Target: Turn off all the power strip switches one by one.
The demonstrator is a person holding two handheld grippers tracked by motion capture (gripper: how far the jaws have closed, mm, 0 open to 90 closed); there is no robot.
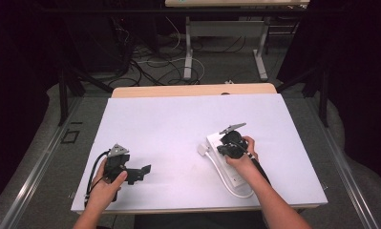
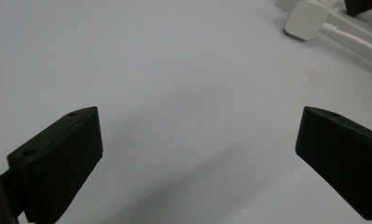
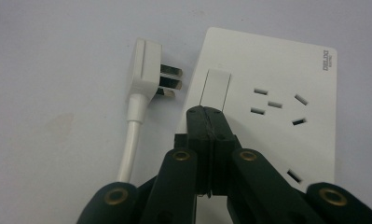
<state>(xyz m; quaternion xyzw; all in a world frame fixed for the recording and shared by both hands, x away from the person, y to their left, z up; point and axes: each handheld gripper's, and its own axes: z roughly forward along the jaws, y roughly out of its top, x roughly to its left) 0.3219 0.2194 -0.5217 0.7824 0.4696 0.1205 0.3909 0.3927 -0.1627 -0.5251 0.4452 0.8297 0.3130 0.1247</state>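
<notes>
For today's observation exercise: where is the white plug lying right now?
In the right gripper view, the white plug lies on the table, left of the power strip.

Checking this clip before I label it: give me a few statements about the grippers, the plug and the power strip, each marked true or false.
1. The right gripper has its jaws shut, tips at the switch of the power strip. True.
2. The plug sits in one of the strip's sockets. False: it lies on the table beside the strip, prongs bare.
3. The left gripper is open with nothing between its jaws. True.
4. The left gripper holds the white cable. False: it is over bare table, apart from the cable.
</notes>
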